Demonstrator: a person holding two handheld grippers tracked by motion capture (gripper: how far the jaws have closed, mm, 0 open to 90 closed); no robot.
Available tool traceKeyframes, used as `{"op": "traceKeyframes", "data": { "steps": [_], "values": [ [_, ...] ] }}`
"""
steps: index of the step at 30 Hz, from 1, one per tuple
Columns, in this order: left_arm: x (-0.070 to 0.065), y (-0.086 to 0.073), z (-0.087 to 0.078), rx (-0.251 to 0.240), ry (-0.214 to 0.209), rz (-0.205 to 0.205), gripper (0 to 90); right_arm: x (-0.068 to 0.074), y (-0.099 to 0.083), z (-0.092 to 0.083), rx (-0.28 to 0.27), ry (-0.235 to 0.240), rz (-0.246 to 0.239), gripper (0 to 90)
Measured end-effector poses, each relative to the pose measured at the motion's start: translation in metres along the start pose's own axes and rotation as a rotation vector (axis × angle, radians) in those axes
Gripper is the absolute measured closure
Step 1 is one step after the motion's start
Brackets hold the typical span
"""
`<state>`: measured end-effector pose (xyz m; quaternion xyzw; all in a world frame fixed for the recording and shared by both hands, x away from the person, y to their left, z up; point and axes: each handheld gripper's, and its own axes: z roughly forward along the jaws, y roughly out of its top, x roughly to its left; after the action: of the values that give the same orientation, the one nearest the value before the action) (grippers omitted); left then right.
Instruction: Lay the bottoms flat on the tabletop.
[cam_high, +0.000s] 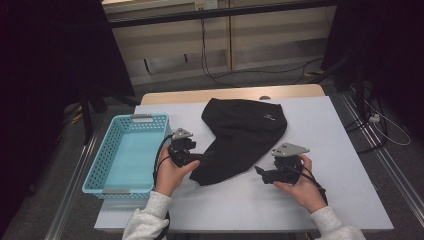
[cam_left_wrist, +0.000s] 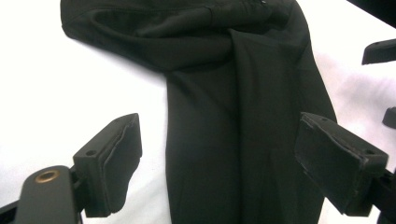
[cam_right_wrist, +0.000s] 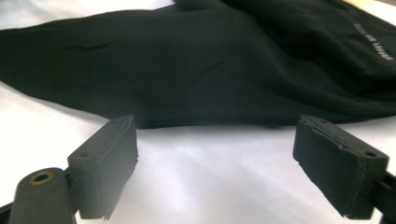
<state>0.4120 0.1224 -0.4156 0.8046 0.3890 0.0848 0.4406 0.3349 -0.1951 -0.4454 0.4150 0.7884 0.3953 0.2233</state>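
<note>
A black garment (cam_high: 245, 131) lies crumpled on the white table, with a small pale print near its far right side (cam_right_wrist: 373, 45). My left gripper (cam_high: 199, 160) is at the garment's near left edge, pointing right. Its jaws stand open, and a narrow folded end of the cloth (cam_left_wrist: 224, 140) lies between them without the pads (cam_left_wrist: 119, 154) pressing on it. My right gripper (cam_high: 260, 172) is low over the table at the garment's near right edge, pointing left. Its jaws are open over bare table (cam_right_wrist: 215, 154), a little short of the cloth's hem (cam_right_wrist: 205, 84).
A teal mesh basket (cam_high: 142, 119) sits at the table's left side, close behind my left hand, with nothing in it. The white table top (cam_high: 340, 165) has bare room right of the garment and along its front edge. Cables trail on the floor beyond the table.
</note>
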Motion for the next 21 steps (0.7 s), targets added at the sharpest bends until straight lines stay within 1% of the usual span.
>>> {"op": "traceKeyframes", "data": {
  "steps": [1, 2, 3, 4, 5, 6, 8, 10, 11, 12, 13, 14, 15, 16, 17, 18, 19, 20, 21],
  "values": [
    [0.0, 0.0, 0.0, 0.0, 0.0, 0.0, 15.5, 0.0, 0.0, 0.0, 0.0, 0.0, 0.0, 14.3],
    [0.0, 0.0, 0.001, 0.003, 0.001, 0.002, 15.5, 0.002, 0.001, 0.003, 0.011, 0.009, 0.0, 20.0],
    [0.0, 0.0, 0.001, 0.003, 0.001, 0.002, 15.5, 0.002, 0.001, 0.003, 0.011, 0.009, 0.0, 20.0],
    [0.0, -0.001, 0.001, 0.0, 0.001, -0.003, 15.5, 0.003, 0.001, 0.006, 0.013, 0.027, 0.021, 25.6],
    [0.0, -0.001, 0.001, 0.0, 0.001, -0.003, 15.5, 0.003, 0.001, 0.006, 0.013, 0.027, 0.021, 25.6],
    [0.001, 0.0, 0.001, -0.002, 0.002, -0.006, 15.6, 0.002, 0.002, 0.008, 0.003, 0.035, 0.032, 33.9],
    [0.0, 0.0, 0.001, -0.009, 0.003, -0.012, 15.7, 0.004, 0.003, 0.01, -0.01, 0.051, 0.024, 38.3],
    [0.0, 0.0, 0.001, -0.007, -0.002, -0.012, 16.2, 0.007, 0.005, 0.014, -0.007, 0.078, 0.015, 45.3],
    [0.0, 0.0, 0.001, -0.007, -0.002, -0.012, 16.3, 0.007, 0.005, 0.014, -0.007, 0.078, 0.015, 45.3],
    [0.0, -0.001, 0.001, -0.001, 0.003, -0.009, 16.3, 0.013, 0.007, 0.018, 0.003, 0.099, -0.008, 49.5],
    [0.0, -0.001, 0.001, -0.001, 0.003, -0.009, 16.3, 0.013, 0.007, 0.018, 0.003, 0.099, -0.008, 49.5],
    [0.0, -0.002, 0.001, -0.001, 0.003, -0.013, 16.3, 0.017, 0.01, 0.023, 0.009, 0.118, -0.031, 51.2],
    [0.0, -0.002, 0.001, -0.001, 0.002, -0.014, 16.3, 0.017, 0.01, 0.023, 0.009, 0.118, -0.031, 51.2],
    [0.0, -0.003, 0.0, -0.003, 0.004, -0.016, 16.3, 0.022, 0.012, 0.028, 0.016, 0.128, -0.036, 50.2],
    [0.0, -0.003, 0.0, -0.003, 0.004, -0.016, 16.4, 0.022, 0.012, 0.028, 0.016, 0.128, -0.036, 50.2],
    [0.0, -0.003, 0.0, 0.0, 0.01, -0.015, 16.4, 0.026, 0.015, 0.033, 0.016, 0.139, -0.023, 49.7],
    [0.0, -0.004, 0.0, 0.002, 0.009, -0.016, 16.6, 0.028, 0.016, 0.035, 0.031, 0.116, -0.063, 48.8],
    [0.0, -0.005, 0.0, -0.002, 0.007, -0.023, 16.6, 0.028, 0.016, 0.035, 0.031, 0.116, -0.063, 48.8],
    [0.0, -0.005, 0.0, -0.001, 0.005, -0.023, 16.7, 0.031, 0.018, 0.038, 0.037, 0.112, -0.089, 48.1]
  ]
}}
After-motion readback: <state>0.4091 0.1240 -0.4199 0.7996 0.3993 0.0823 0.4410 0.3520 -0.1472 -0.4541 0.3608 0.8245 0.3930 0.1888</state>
